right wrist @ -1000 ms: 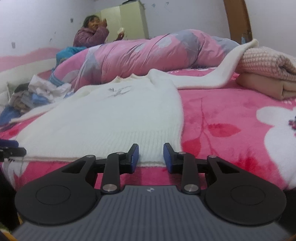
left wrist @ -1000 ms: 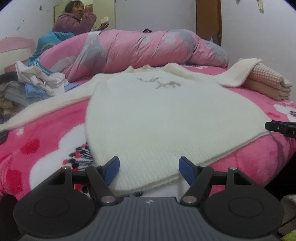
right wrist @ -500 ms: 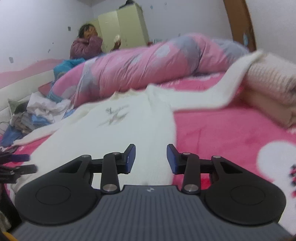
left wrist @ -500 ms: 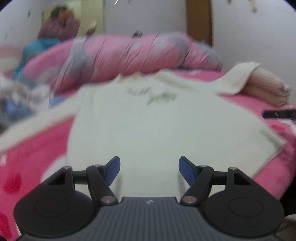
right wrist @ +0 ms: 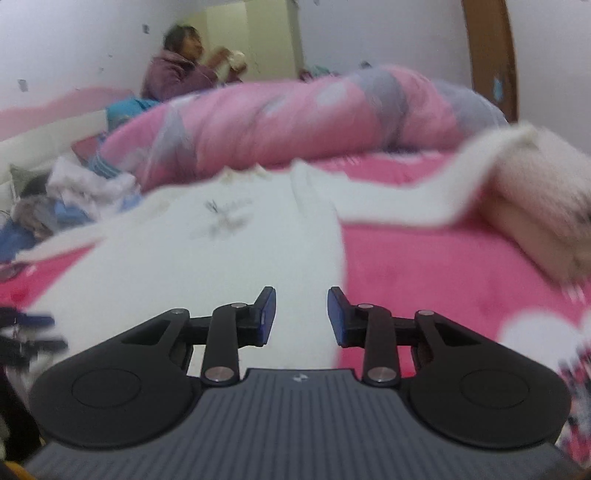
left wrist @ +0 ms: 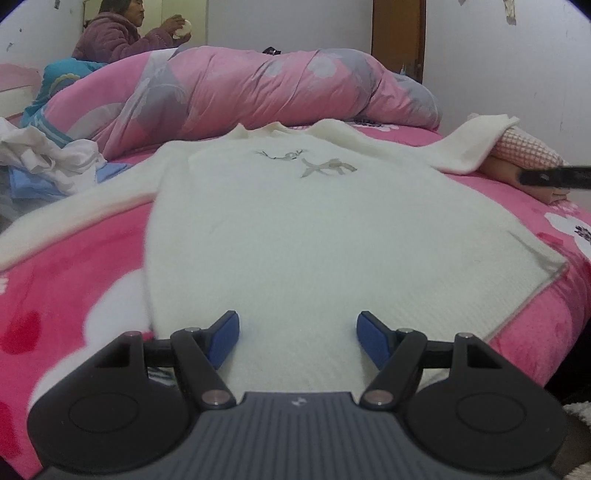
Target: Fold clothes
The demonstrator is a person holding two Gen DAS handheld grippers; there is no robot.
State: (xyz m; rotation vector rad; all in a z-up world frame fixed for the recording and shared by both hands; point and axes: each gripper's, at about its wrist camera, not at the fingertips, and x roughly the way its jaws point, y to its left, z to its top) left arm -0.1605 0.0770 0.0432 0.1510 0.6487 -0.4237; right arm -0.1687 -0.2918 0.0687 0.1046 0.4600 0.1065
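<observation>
A cream knit sweater [left wrist: 314, 229] lies flat and face up on the pink flowered bed blanket [left wrist: 66, 295]. Its left sleeve [left wrist: 74, 218] stretches out to the left; the other sleeve [left wrist: 476, 147] drapes over a folded stack. My left gripper [left wrist: 297, 336] hovers open above the sweater's hem with nothing between its pads. In the blurred right wrist view, my right gripper [right wrist: 301, 314] hangs over the sweater's [right wrist: 221, 258] right side edge. Its jaws are closing, with a gap left and nothing between them. Its dark tip [left wrist: 554, 177] shows at the left wrist view's right edge.
A rolled pink and grey quilt [left wrist: 258, 85] lies across the back of the bed. A person [left wrist: 118, 33] sits behind it at the far left. Loose white and blue clothes [left wrist: 48, 158] are piled at left. A folded checked stack [left wrist: 524, 158] sits at right, where the bed drops off.
Both grippers have moved forward over the sweater, from its hem toward its body. The right one has also risen and its jaws stand slightly narrower. The sweater has not moved.
</observation>
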